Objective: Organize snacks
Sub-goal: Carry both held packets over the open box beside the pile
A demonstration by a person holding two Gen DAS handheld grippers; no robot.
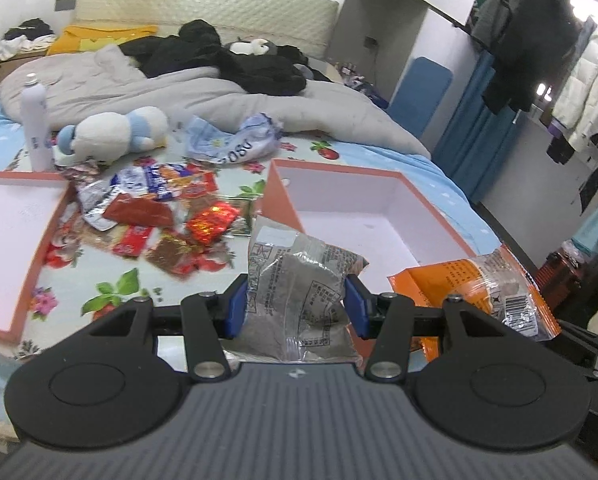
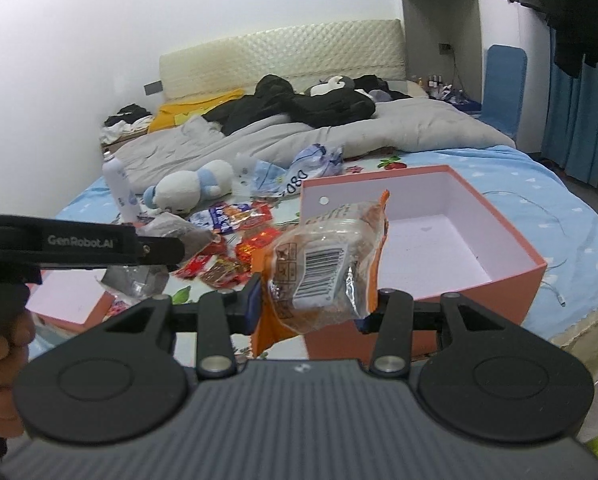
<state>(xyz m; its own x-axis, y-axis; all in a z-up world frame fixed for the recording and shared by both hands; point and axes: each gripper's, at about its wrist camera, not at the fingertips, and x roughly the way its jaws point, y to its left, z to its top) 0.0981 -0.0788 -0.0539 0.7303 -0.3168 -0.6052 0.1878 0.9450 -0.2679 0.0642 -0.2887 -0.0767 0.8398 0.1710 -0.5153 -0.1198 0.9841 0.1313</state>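
Both hands are carrying a snack toward the orange box [image 2: 519,276] that stands open and empty on the bed [image 2: 559,208]; this seems to be the transport step, after picking from the snack pile [image 1: 159,212].

The left gripper [image 1: 297,312] has its fingers [image 1: 237,308] clenched on a grey transparent packet [image 1: 299,280], which stands upright between the blue pads, lifted off the bed and just before the box's near corner.

The right gripper [image 2: 311,304] is grasping an orange packet [image 2: 323,264] with a barcode label, held in the air in front of the box's near wall.

Next, each packet must go over the rim, then the fingers release it inside.
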